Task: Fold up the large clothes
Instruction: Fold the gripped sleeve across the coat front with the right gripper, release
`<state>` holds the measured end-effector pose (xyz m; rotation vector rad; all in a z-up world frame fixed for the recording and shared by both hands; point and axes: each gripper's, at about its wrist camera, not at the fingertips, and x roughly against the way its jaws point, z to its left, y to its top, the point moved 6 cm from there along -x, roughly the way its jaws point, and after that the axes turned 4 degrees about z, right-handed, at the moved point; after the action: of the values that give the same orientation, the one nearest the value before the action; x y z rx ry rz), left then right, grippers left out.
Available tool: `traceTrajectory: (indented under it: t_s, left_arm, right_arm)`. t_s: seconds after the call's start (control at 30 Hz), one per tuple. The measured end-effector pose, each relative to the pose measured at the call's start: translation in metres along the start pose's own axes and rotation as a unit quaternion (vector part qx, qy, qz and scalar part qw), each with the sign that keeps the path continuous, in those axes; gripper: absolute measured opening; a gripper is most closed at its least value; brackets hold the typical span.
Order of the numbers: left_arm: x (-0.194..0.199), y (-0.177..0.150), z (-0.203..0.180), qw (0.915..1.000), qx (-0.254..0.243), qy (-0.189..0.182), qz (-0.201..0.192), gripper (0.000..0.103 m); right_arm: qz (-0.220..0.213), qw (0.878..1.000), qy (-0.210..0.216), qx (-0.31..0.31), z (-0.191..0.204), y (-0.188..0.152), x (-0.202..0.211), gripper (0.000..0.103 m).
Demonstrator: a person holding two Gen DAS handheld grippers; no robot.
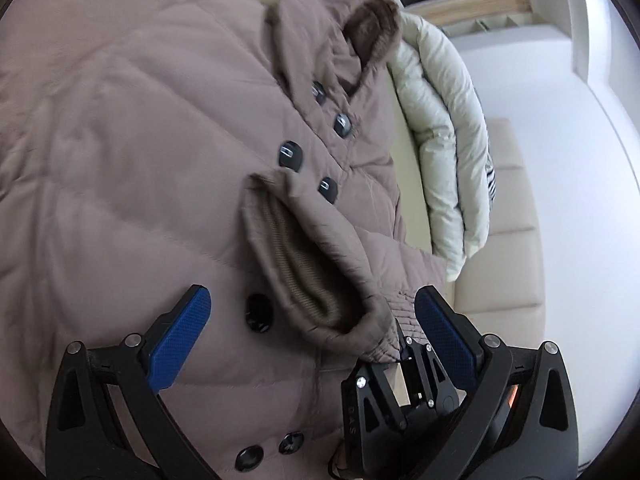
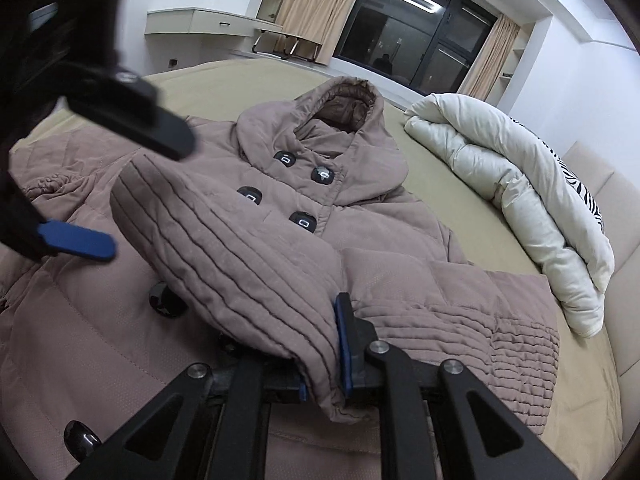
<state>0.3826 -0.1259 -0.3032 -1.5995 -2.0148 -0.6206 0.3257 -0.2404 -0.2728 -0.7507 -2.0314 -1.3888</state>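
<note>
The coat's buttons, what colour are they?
Glossy black buttons on the mauve-brown coat, clearest in the right wrist view.

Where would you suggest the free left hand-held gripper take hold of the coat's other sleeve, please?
I would grip the gathered cuff of the sleeve lying flat at the coat's far side, coming down from above with the left hand-held gripper open. The cuff's bunched ridges give the pads fabric to pinch; the right hand-held gripper already clamps the nearer sleeve cuff.

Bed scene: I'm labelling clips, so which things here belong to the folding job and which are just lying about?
Job: coat; its sleeve, clamped in the right gripper; left gripper, open.
Lying about: duvet; bed; desk.
</note>
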Motion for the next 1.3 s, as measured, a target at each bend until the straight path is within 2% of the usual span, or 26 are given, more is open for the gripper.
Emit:
traceTrajectory:
  t_s: [0.07,0.1,0.13,0.17,0.2,0.27,0.33,0.4,0.43,0.5,0.53,0.6,0.63,0.7,0.73,0.83,0.93,0.97,1.03,1.07,1.13,1.2,1.23,1.27,1.3]
  left_arm:
    - [-0.017,0.004,-0.007,0.9998,-0.008,-0.005,0.020,0.073]
    - [-0.025,0.003,-0.009,0.9994,-0.009,-0.004,0.034,0.041]
    - [-0.032,0.004,-0.010,0.9991,-0.006,-0.001,0.043,0.029]
    - [-0.035,0.007,-0.012,0.9990,-0.006,-0.004,0.043,0.025]
    - [-0.036,0.011,-0.013,0.9991,-0.007,-0.006,0.040,0.022]
    - [-0.025,0.020,-0.014,0.9997,-0.005,-0.011,0.022,0.020]
    - [-0.004,0.034,-0.009,1.0000,-0.005,-0.005,-0.006,0.020]
    - [0.016,0.048,0.000,0.9994,-0.005,0.008,-0.032,0.020]
    - [0.027,0.056,0.007,0.9986,-0.008,0.023,-0.046,0.020]
    - [0.043,0.071,0.024,0.9958,-0.006,0.055,-0.073,0.020]
    - [0.050,0.077,0.033,0.9947,0.002,0.062,-0.082,0.020]
    - [0.062,0.088,0.051,0.9925,0.017,0.070,-0.099,0.020]
    - [0.067,0.091,0.058,0.9918,0.022,0.070,-0.105,0.020]
    - [0.074,0.096,0.066,0.9906,0.028,0.074,-0.112,0.020]
    - [0.075,0.098,0.067,0.9902,0.027,0.078,-0.113,0.020]
    - [0.071,0.099,0.066,0.9897,0.017,0.091,-0.109,0.020]
    - [0.070,0.095,0.067,0.9896,0.018,0.091,-0.109,0.020]
    - [0.070,0.094,0.067,0.9894,0.017,0.093,-0.110,0.020]
    - [0.074,0.086,0.071,0.9885,0.015,0.098,-0.114,0.020]
    - [0.075,0.087,0.071,0.9877,0.017,0.101,-0.118,0.020]
    - [0.079,0.085,0.078,0.9881,0.018,0.097,-0.118,0.020]
    - [0.070,0.082,0.078,0.9908,0.015,0.087,-0.102,0.020]
    - [0.066,0.081,0.077,0.9904,0.010,0.093,-0.101,0.020]
    - [0.061,0.079,0.076,0.9898,0.007,0.099,-0.102,0.020]
    - [0.058,0.079,0.076,0.9896,0.008,0.101,-0.102,0.020]
  right_arm:
    - [0.000,1.000,0.009,0.001,0.003,0.003,-0.002,0.019]
    - [0.001,1.000,0.015,0.002,0.004,0.004,-0.003,0.025]
    - [0.003,1.000,0.021,0.000,0.006,0.003,-0.003,0.034]
    - [0.004,0.999,0.033,-0.005,0.007,0.003,-0.002,0.062]
    - [0.000,0.999,0.051,-0.013,0.008,0.001,0.002,0.084]
    - [-0.018,0.997,0.065,-0.033,0.000,-0.003,0.017,0.093]
    - [-0.021,0.995,0.073,-0.065,-0.017,-0.012,0.028,0.095]
    - [-0.014,0.985,0.103,-0.135,-0.050,-0.025,0.036,0.095]
    - [-0.011,0.975,0.121,-0.185,-0.072,-0.032,0.039,0.095]
    - [-0.003,0.944,0.153,-0.292,-0.118,-0.050,0.041,0.095]
    - [-0.003,0.920,0.171,-0.351,-0.142,-0.060,0.041,0.095]
    - [-0.003,0.865,0.215,-0.454,-0.176,-0.079,0.037,0.095]
    - [0.000,0.824,0.256,-0.505,-0.186,-0.087,0.031,0.095]
    - [0.007,0.757,0.336,-0.560,-0.184,-0.091,0.016,0.094]
    - [0.014,0.737,0.358,-0.573,-0.178,-0.089,0.008,0.094]
    - [0.030,0.689,0.429,-0.583,-0.149,-0.067,-0.020,0.094]
    - [0.053,0.649,0.466,-0.599,-0.124,-0.044,-0.060,0.094]
    - [0.055,0.640,0.461,-0.612,-0.122,-0.039,-0.072,0.094]
    - [0.025,0.641,0.425,-0.638,-0.139,-0.036,-0.088,0.090]
    - [0.004,0.634,0.407,-0.657,-0.153,-0.039,-0.092,0.086]
    - [-0.035,0.590,0.379,-0.712,-0.186,-0.052,-0.099,0.084]
    - [-0.038,0.555,0.387,-0.735,-0.203,-0.063,-0.109,0.081]
    - [-0.034,0.541,0.397,-0.741,-0.205,-0.068,-0.115,0.080]
    - [-0.034,0.535,0.405,-0.740,-0.206,-0.070,-0.118,0.078]
    - [-0.036,0.536,0.408,-0.738,-0.205,-0.071,-0.120,0.074]
